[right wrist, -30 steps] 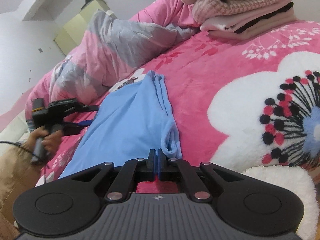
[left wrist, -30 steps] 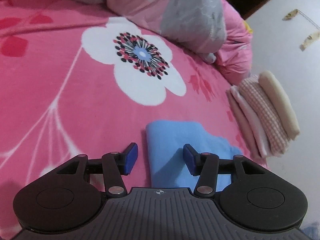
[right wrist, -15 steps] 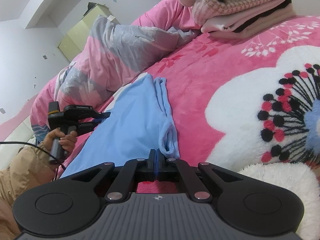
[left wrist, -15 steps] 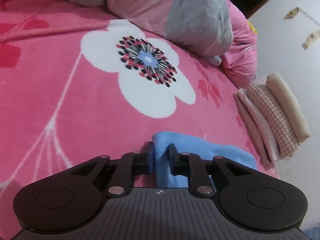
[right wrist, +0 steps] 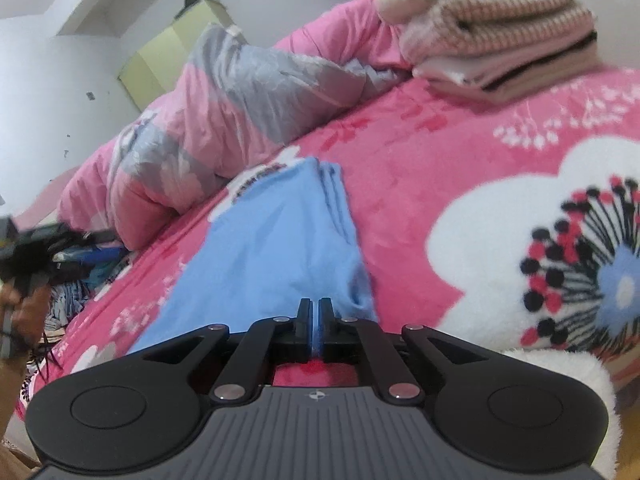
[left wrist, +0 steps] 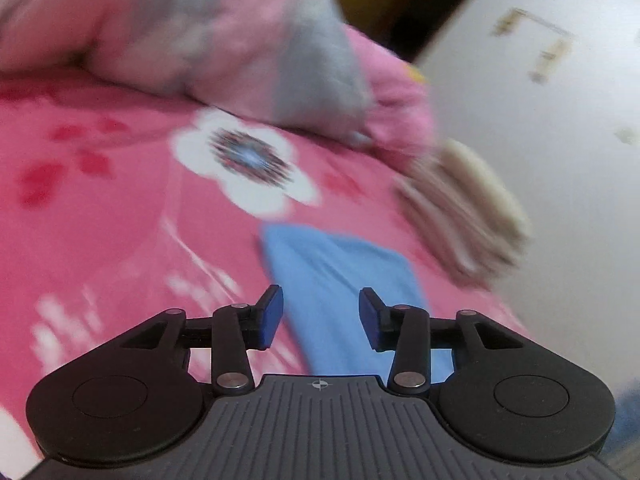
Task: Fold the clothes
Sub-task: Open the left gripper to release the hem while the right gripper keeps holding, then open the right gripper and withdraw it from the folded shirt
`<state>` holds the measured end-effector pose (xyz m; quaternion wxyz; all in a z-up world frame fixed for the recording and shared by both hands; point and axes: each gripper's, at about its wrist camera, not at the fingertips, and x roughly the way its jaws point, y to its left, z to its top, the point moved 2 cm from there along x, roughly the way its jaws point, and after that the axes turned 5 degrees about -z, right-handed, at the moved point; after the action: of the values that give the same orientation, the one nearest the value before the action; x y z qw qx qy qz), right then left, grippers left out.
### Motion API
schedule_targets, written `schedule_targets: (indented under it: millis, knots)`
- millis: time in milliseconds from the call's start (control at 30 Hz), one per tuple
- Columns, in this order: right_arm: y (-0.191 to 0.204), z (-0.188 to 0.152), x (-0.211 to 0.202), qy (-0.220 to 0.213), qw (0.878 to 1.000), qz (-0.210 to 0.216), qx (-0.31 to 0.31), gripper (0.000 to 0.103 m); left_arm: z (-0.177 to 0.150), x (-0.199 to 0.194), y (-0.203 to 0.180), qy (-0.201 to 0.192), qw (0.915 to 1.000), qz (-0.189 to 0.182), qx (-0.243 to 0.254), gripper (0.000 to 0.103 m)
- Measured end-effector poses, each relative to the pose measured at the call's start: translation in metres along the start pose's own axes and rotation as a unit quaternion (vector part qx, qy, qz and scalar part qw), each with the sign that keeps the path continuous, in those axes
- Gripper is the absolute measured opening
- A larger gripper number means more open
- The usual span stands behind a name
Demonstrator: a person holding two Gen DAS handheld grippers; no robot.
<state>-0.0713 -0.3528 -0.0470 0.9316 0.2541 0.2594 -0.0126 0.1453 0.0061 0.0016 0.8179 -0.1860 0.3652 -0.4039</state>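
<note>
A light blue garment (left wrist: 340,276) lies flat on the pink flowered blanket (left wrist: 100,240). In the blurred left wrist view my left gripper (left wrist: 320,316) hovers above the garment's near end. Its jaws are opening, and the blue pads (left wrist: 272,312) press on nothing. In the right wrist view the same garment (right wrist: 272,240) stretches away from my right gripper (right wrist: 315,320), which is shut on the cloth's near edge. A strip of blue shows between its pads. My left gripper (right wrist: 36,248) appears at the far left edge, blurred, in a person's hand and clear of the cloth.
A stack of folded clothes (right wrist: 492,40) sits at the blanket's far corner and shows as a blurred stack (left wrist: 460,216) by the white wall. A pink and grey quilt (right wrist: 240,112) is bunched along the bed's far side. A white fluffy thing (right wrist: 560,368) lies beside my right gripper.
Half a second ago my left gripper was pinching the blue garment's edge. It has let go, opened and pulled back and up. My right gripper stays shut on the cloth.
</note>
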Motion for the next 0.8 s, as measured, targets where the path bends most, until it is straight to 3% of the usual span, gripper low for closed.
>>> schedule_targets:
  millis: [67, 200, 400, 467, 533, 633, 800]
  knots:
    - [0.01, -0.001, -0.004, -0.003, 1.0, 0.007, -0.008, 0.0, -0.028, -0.002, -0.011, 0.021, 0.9995, -0.013, 0.021, 0.041]
    - [0.035, -0.003, -0.008, 0.003, 0.999, 0.026, -0.03, 0.001, -0.086, 0.003, -0.036, 0.051, 0.9925, 0.01, 0.111, 0.041]
    - [0.09, -0.01, -0.002, 0.028, 0.991, 0.08, -0.106, 0.001, -0.136, 0.006, -0.061, 0.054, 0.9765, 0.054, 0.201, 0.041]
    - [0.11, -0.015, 0.003, 0.042, 0.985, 0.093, -0.14, 0.004, -0.141, 0.008, -0.063, 0.046, 0.975, 0.062, 0.209, 0.041]
    - [0.126, -0.022, 0.008, 0.046, 0.979, 0.09, -0.176, 0.024, -0.143, 0.009, -0.064, 0.04, 0.9751, 0.058, 0.21, 0.039]
    - [0.146, -0.03, 0.012, 0.038, 0.968, 0.086, -0.231, 0.024, -0.142, 0.01, -0.063, 0.028, 0.9746, 0.064, 0.213, 0.035]
    - [0.171, -0.046, 0.019, 0.026, 0.932, 0.079, -0.352, 0.024, -0.143, 0.007, -0.061, 0.02, 0.9781, 0.055, 0.2, 0.029]
